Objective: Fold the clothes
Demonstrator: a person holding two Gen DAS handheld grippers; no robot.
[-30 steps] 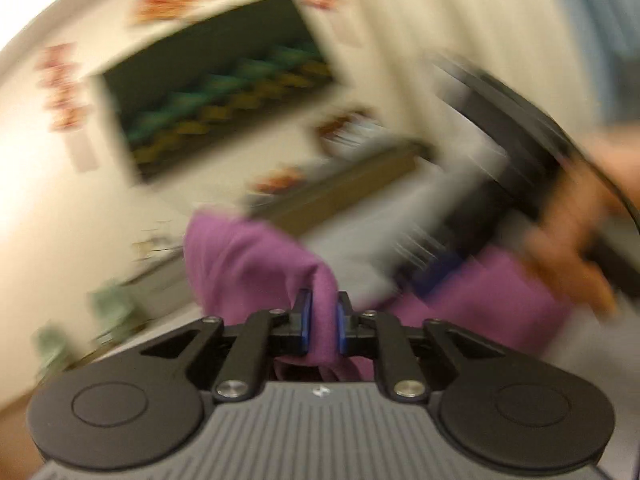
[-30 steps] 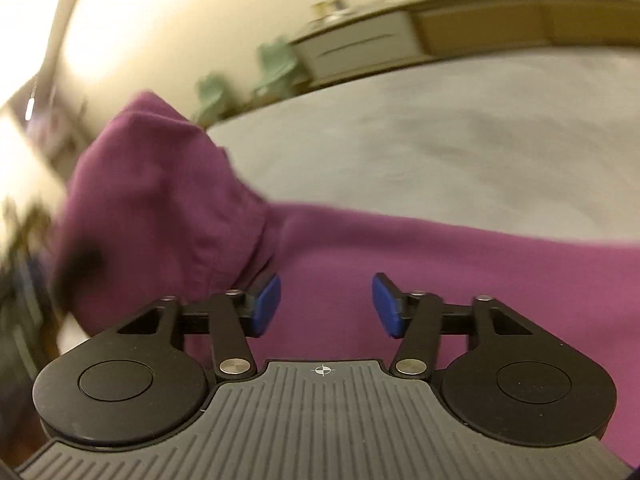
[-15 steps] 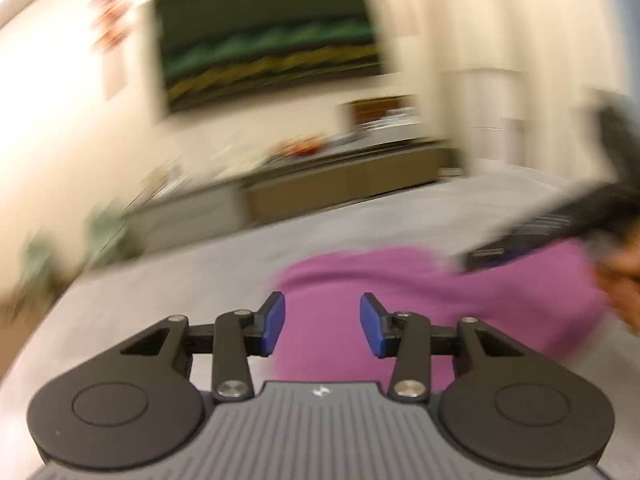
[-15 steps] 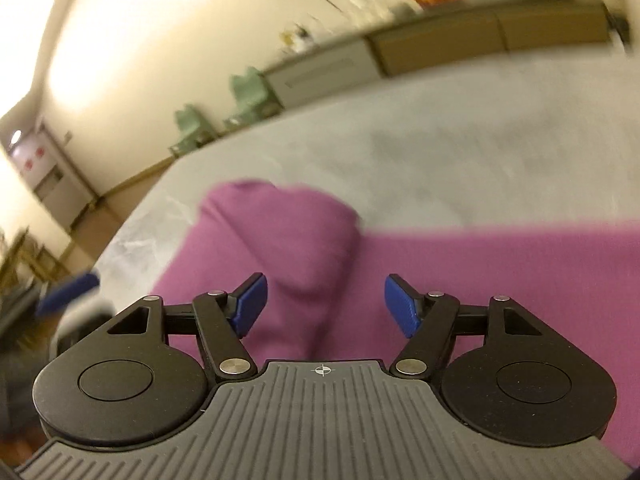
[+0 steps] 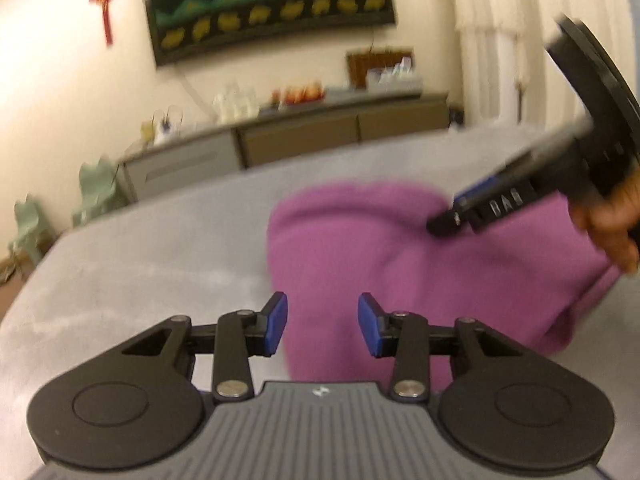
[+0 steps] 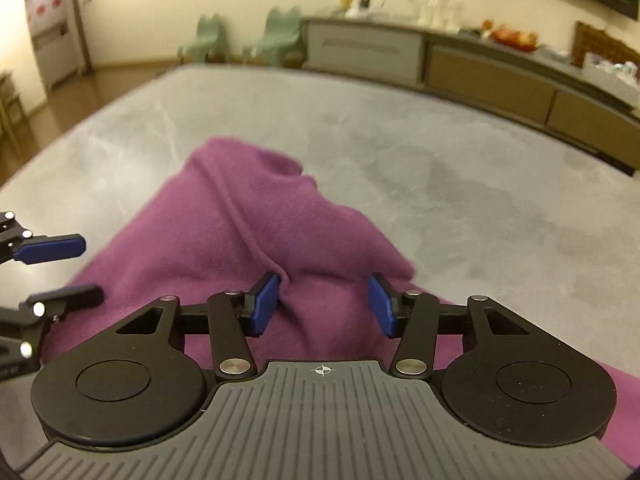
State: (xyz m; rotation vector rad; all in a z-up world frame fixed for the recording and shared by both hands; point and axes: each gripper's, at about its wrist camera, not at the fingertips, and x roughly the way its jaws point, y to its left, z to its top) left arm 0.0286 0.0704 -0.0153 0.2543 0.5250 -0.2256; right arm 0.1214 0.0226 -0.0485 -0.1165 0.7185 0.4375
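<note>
A purple garment (image 5: pixel 400 256) lies folded over itself on the grey table (image 5: pixel 160 256); it also shows in the right wrist view (image 6: pixel 248 232). My left gripper (image 5: pixel 322 322) is open and empty, just above the garment's near left edge. My right gripper (image 6: pixel 322 306) is open and empty, low over a ridge of the cloth. The right gripper also appears in the left wrist view (image 5: pixel 460 216) above the garment's far right. The left gripper's open fingers show at the left edge of the right wrist view (image 6: pixel 56 268).
A long sideboard (image 5: pixel 304 132) with glassware and fruit stands against the far wall under a dark picture (image 5: pixel 268 4). Two green chairs (image 6: pixel 244 36) stand past the table's far edge. Bare grey tabletop (image 6: pixel 480 184) spreads around the garment.
My left gripper let go of the purple cloth, which dropped folded onto the table. Both grippers opened wider and now hover low over the garment.
</note>
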